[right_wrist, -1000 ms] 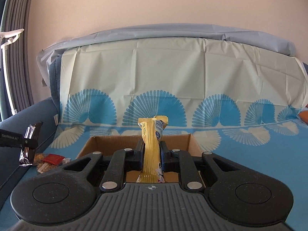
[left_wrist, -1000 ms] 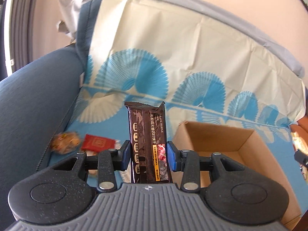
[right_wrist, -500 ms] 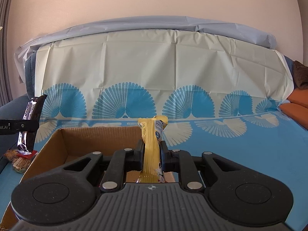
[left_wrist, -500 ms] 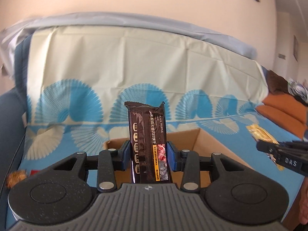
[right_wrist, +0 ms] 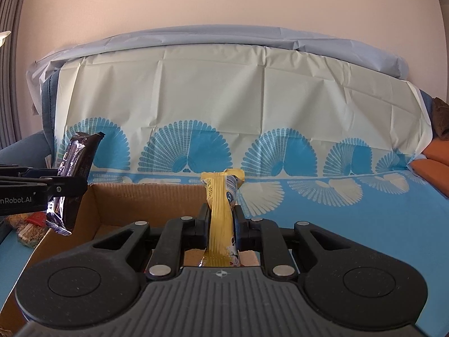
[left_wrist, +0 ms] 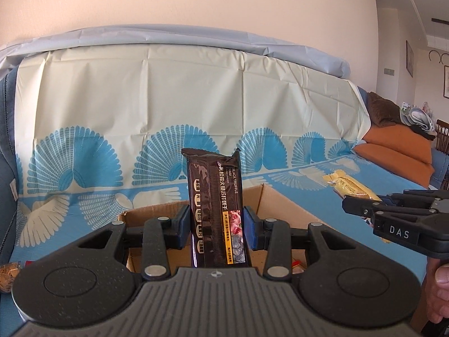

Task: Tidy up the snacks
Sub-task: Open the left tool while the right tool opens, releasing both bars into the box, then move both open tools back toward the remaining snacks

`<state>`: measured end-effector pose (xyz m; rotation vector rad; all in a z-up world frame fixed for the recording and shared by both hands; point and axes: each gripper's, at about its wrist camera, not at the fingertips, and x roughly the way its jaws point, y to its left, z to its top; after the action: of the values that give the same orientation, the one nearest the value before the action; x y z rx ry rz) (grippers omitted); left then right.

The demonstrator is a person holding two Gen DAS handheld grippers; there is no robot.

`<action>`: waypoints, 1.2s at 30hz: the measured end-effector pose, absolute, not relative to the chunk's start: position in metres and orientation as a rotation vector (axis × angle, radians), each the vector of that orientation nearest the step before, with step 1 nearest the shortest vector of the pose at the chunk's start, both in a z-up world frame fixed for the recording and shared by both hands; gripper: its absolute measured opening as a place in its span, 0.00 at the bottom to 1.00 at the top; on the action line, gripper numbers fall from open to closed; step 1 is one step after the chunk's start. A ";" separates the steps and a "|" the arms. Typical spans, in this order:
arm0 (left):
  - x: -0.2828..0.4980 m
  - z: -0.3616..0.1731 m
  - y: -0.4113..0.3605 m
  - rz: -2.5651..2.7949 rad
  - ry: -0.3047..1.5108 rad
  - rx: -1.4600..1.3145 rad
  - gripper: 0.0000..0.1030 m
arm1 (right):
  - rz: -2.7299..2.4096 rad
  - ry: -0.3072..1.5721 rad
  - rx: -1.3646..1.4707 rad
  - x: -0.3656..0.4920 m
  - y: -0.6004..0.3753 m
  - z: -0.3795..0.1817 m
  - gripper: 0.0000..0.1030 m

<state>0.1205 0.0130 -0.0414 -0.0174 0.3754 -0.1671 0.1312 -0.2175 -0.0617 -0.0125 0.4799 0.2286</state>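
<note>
My left gripper (left_wrist: pixel 216 224) is shut on a dark brown snack packet (left_wrist: pixel 214 196) and holds it upright above the open cardboard box (left_wrist: pixel 275 199). My right gripper (right_wrist: pixel 221 221) is shut on a yellow snack packet (right_wrist: pixel 221 213) and holds it upright over the same box (right_wrist: pixel 146 196). In the right wrist view the left gripper (right_wrist: pixel 70 188) with the dark packet (right_wrist: pixel 73 179) hangs over the box's left edge. In the left wrist view the right gripper (left_wrist: pixel 362 205) with the yellow packet (left_wrist: pixel 348 186) is at the right.
The box sits on a sofa covered by a blue and cream fan-patterned sheet (right_wrist: pixel 336 224). Loose snacks (right_wrist: pixel 28 224) lie on the sheet left of the box, also at the left wrist view's left edge (left_wrist: pixel 8 276). Orange cushions (left_wrist: pixel 404 151) lie far right.
My left gripper has swung right from the loose snacks to above the box, still holding the dark packet. My right gripper has drifted slightly over the box, still holding the yellow packet.
</note>
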 end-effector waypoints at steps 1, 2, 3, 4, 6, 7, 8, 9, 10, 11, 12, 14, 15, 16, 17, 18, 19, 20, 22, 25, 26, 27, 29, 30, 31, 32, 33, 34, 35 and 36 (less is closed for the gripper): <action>0.121 -0.041 0.013 -0.169 0.375 -0.017 0.42 | 0.229 0.480 -0.014 0.131 -0.218 -0.062 0.16; 0.120 -0.041 0.013 -0.171 0.374 -0.017 0.42 | 0.229 0.480 -0.013 0.131 -0.218 -0.062 0.16; 0.120 -0.041 0.013 -0.173 0.373 -0.018 0.42 | 0.229 0.480 -0.013 0.131 -0.218 -0.062 0.16; 0.120 -0.041 0.013 -0.174 0.372 -0.019 0.42 | 0.229 0.481 -0.013 0.131 -0.218 -0.062 0.16; 0.120 -0.040 0.014 -0.175 0.371 -0.021 0.42 | 0.230 0.481 -0.015 0.131 -0.218 -0.062 0.16; 0.119 -0.040 0.015 -0.176 0.370 -0.022 0.42 | 0.231 0.480 -0.016 0.131 -0.218 -0.062 0.16; 0.120 -0.040 0.016 -0.177 0.368 -0.024 0.42 | 0.232 0.479 -0.018 0.130 -0.217 -0.061 0.16; 0.119 -0.040 0.016 -0.177 0.366 -0.025 0.42 | 0.234 0.478 -0.019 0.130 -0.216 -0.061 0.16; 0.119 -0.039 0.016 -0.178 0.364 -0.026 0.42 | 0.236 0.477 -0.021 0.130 -0.215 -0.061 0.16; 0.119 -0.039 0.017 -0.179 0.362 -0.028 0.42 | 0.239 0.476 -0.023 0.129 -0.215 -0.061 0.16; 0.118 -0.039 0.017 -0.181 0.361 -0.029 0.42 | 0.241 0.474 -0.025 0.129 -0.214 -0.061 0.16; 0.118 -0.038 0.017 -0.181 0.360 -0.029 0.42 | 0.247 0.468 -0.029 0.129 -0.213 -0.061 0.16; 0.118 -0.038 0.017 -0.182 0.359 -0.030 0.42 | 0.250 0.466 -0.031 0.129 -0.213 -0.061 0.16; 0.118 -0.038 0.017 -0.183 0.358 -0.032 0.42 | 0.252 0.463 -0.033 0.129 -0.212 -0.061 0.16; 0.117 -0.038 0.017 -0.184 0.356 -0.035 0.42 | 0.254 0.460 -0.035 0.128 -0.213 -0.062 0.16; 0.117 -0.038 0.017 -0.185 0.354 -0.037 0.42 | 0.256 0.458 -0.036 0.128 -0.212 -0.062 0.16; 0.117 -0.038 0.018 -0.187 0.351 -0.039 0.42 | 0.258 0.455 -0.036 0.127 -0.212 -0.061 0.16; 0.116 -0.037 0.018 -0.190 0.347 -0.042 0.42 | 0.260 0.451 -0.035 0.127 -0.212 -0.061 0.16; 0.116 -0.036 0.018 -0.197 0.342 -0.047 0.42 | 0.265 0.448 -0.034 0.126 -0.211 -0.061 0.16; 0.116 -0.035 0.017 -0.227 0.350 -0.059 0.49 | 0.279 0.445 -0.028 0.125 -0.211 -0.060 0.20; 0.116 -0.035 0.015 -0.227 0.351 -0.054 0.54 | 0.277 0.442 -0.032 0.123 -0.209 -0.061 0.36; 0.114 -0.034 0.014 -0.218 0.341 -0.043 0.61 | 0.266 0.431 -0.037 0.122 -0.208 -0.060 0.58; 0.112 -0.032 0.014 -0.216 0.322 -0.035 0.61 | 0.247 0.404 -0.041 0.120 -0.206 -0.057 0.74; 0.112 -0.031 0.015 -0.216 0.317 -0.041 0.61 | 0.244 0.398 -0.038 0.120 -0.205 -0.056 0.75; 0.111 -0.031 0.017 -0.214 0.314 -0.048 0.61 | 0.240 0.399 -0.032 0.121 -0.204 -0.056 0.75; 0.110 -0.030 0.019 -0.211 0.308 -0.055 0.61 | 0.238 0.405 -0.025 0.121 -0.203 -0.056 0.75; 0.109 -0.030 0.021 -0.207 0.301 -0.058 0.61 | 0.237 0.409 -0.018 0.122 -0.201 -0.056 0.75; 0.108 -0.030 0.024 -0.203 0.294 -0.060 0.62 | 0.236 0.410 -0.013 0.121 -0.199 -0.056 0.75; 0.107 -0.030 0.026 -0.202 0.293 -0.059 0.62 | 0.235 0.408 -0.012 0.121 -0.196 -0.057 0.75; 0.105 -0.030 0.028 -0.198 0.294 -0.054 0.64 | 0.234 0.406 -0.013 0.120 -0.193 -0.057 0.76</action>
<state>0.1052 0.0276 -0.0302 -0.0543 0.2939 -0.1982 0.1201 -0.1930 -0.0565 -0.0130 0.4064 0.2339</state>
